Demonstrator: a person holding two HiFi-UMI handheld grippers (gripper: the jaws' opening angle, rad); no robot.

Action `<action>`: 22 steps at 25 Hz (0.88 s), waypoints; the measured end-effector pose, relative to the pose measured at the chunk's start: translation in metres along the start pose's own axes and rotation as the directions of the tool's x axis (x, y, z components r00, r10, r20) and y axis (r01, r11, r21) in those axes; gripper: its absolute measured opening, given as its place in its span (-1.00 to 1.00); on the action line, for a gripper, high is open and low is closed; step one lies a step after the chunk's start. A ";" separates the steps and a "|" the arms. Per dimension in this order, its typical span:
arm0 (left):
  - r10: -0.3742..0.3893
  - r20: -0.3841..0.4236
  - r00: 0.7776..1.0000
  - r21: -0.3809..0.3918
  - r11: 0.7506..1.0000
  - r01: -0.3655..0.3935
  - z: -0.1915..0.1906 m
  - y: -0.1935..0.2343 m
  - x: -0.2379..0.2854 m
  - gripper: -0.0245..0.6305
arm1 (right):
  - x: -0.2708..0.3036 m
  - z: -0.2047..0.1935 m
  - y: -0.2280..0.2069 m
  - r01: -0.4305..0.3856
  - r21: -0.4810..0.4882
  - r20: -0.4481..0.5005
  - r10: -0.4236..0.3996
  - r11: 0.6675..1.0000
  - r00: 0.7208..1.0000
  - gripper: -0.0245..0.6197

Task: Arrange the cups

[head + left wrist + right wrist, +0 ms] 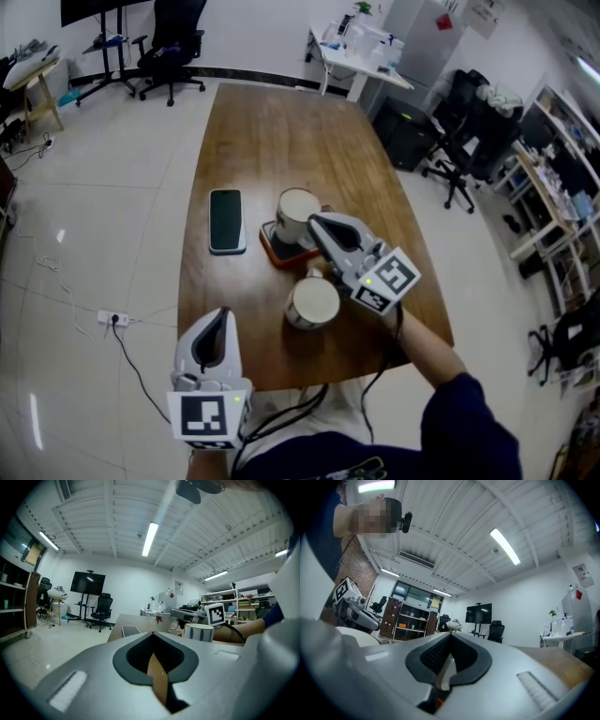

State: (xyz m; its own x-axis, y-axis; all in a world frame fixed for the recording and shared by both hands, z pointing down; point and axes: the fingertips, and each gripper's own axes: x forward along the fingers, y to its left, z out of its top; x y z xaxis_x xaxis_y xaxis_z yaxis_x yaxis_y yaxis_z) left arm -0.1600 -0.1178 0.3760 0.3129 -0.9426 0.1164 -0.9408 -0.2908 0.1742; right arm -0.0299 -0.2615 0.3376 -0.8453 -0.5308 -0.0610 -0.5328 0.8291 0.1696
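Left gripper view: red-leaf-printed cup (164,624)

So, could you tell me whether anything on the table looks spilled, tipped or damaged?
Nothing stands out: the far cup on the orange coaster and the near cup stand upright, and the table shows no spill.

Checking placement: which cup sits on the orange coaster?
The farther cup, beside the phone; the nearer cup stands directly on the table.
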 end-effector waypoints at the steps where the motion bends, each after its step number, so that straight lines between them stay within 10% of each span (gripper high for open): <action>1: 0.001 0.000 1.000 0.000 1.000 -0.001 0.000 0.000 0.000 -0.91 | 0.000 0.000 0.000 -0.004 0.005 -0.001 0.004 1.000 1.000 -0.92; 11: -0.002 -0.032 0.999 0.030 1.000 0.003 -0.005 0.001 0.003 -0.91 | -0.056 0.015 -0.032 0.037 0.277 0.059 -0.056 0.960 0.997 -0.92; 18: -0.020 -0.154 0.988 0.081 0.996 0.033 -0.018 -0.001 0.013 -0.91 | -0.156 -0.034 0.005 0.217 0.220 -0.264 -0.156 0.951 0.952 -0.92; 22: -0.065 -0.160 0.985 0.063 0.995 0.076 -0.021 0.023 0.023 -0.91 | -0.149 -0.036 0.015 0.280 0.181 -0.288 -0.221 0.943 0.932 -0.92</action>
State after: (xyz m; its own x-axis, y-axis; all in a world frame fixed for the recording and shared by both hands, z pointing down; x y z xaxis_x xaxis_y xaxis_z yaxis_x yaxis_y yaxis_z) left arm -0.1714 -0.1427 0.4036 0.3898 -0.8836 0.2595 -0.9208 -0.3710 0.1201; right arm 0.0898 -0.1766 0.3847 -0.6581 -0.7287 0.1894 -0.7462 0.6648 -0.0349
